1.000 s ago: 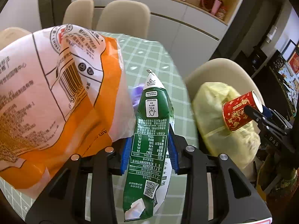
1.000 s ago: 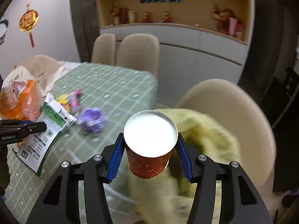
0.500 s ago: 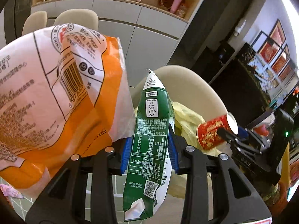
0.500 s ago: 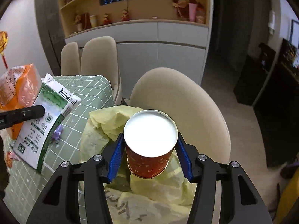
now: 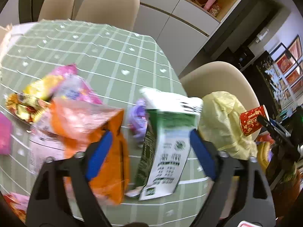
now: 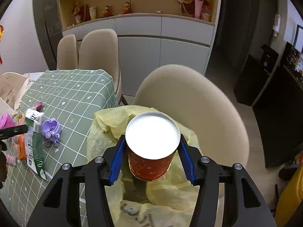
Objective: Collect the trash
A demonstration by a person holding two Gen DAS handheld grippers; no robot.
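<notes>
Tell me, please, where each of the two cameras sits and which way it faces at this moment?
Left wrist: on the left gripper, looking along its open blue fingers down at the checked tablecloth, with the green carton and orange bag between them.
Right wrist: on the right gripper, facing the beige chair, fingers shut on the red paper cup above the yellow trash bag.
Shared: cup, bag, carton, tablecloth, purple toy; the left view also shows the right gripper.
</notes>
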